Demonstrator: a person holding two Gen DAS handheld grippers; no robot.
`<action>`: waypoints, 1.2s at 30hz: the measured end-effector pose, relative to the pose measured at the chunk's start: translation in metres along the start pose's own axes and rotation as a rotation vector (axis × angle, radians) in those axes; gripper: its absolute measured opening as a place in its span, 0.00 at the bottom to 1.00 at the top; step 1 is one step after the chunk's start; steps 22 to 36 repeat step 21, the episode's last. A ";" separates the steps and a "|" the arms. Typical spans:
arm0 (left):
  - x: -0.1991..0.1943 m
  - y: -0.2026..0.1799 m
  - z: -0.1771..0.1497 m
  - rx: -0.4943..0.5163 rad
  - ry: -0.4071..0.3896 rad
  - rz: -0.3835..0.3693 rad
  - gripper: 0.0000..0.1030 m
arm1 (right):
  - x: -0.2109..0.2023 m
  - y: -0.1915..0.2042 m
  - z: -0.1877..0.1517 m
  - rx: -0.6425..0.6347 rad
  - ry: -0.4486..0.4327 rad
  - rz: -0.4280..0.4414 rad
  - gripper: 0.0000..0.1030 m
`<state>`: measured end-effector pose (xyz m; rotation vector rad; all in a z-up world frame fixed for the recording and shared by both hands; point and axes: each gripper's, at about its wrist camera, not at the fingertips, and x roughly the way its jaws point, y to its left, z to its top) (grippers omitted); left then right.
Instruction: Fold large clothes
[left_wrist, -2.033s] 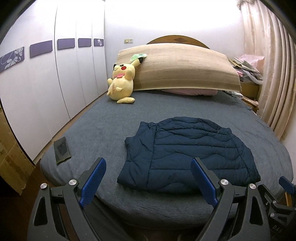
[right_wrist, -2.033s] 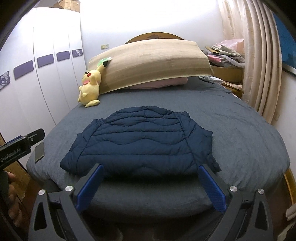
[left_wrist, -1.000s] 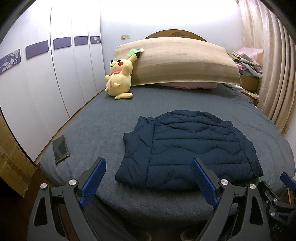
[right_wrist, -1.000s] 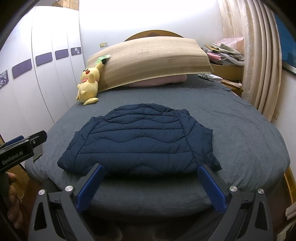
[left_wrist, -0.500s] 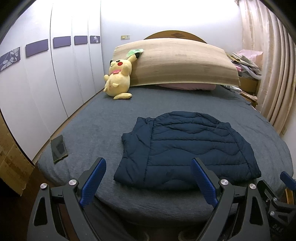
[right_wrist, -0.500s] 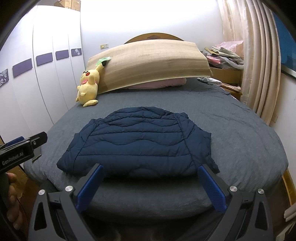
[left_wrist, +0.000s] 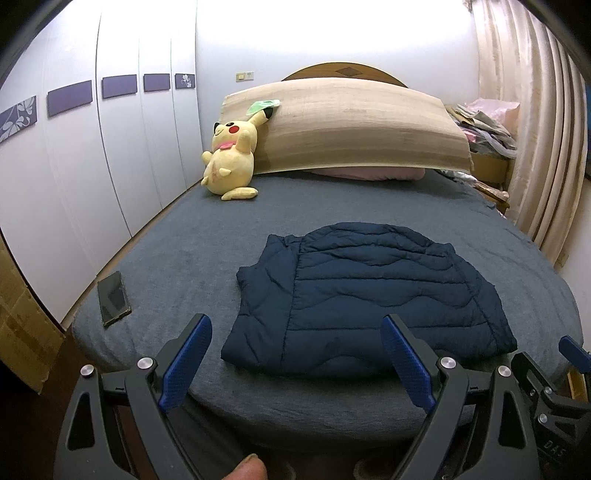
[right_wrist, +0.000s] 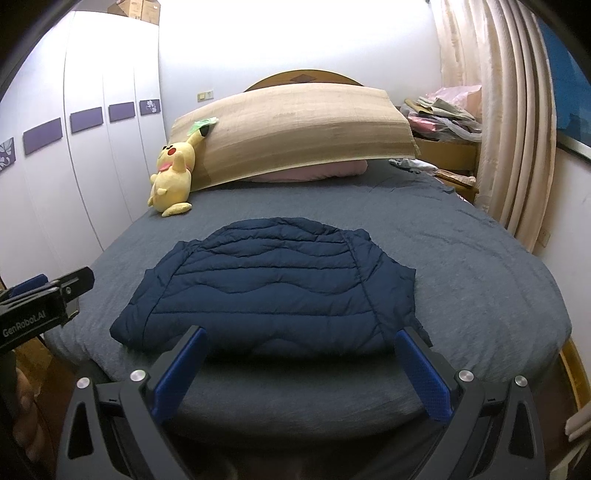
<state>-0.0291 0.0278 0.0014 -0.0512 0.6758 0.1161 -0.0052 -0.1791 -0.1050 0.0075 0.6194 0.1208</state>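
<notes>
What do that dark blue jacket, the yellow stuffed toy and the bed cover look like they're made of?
The dark blue quilted jacket looks like thin, slightly shiny synthetic shell with padding: wavy stitched channels puff up between seams. The yellow stuffed toy looks like soft, matte plush, a bit worn. The grey bed cover looks like matte knit or woven cloth, faintly mottled; the exact fibre can't be told.

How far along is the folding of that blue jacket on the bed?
The navy puffer jacket already lies as a compact bundle on the grey bed, its sleeves apparently tucked in. Nothing is in hand: both hand-held grippers, left and right, are open and short of it. Possibly one more fold remains.
</notes>
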 end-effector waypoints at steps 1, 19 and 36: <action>0.000 0.000 0.000 -0.001 -0.001 0.001 0.90 | 0.000 0.000 0.000 -0.001 -0.001 -0.001 0.99; 0.000 -0.002 -0.001 -0.011 -0.005 -0.043 0.90 | -0.001 0.000 0.000 -0.002 -0.008 -0.009 0.99; -0.002 -0.005 -0.001 0.003 -0.019 -0.031 0.90 | -0.001 0.000 0.000 -0.002 -0.007 -0.011 0.99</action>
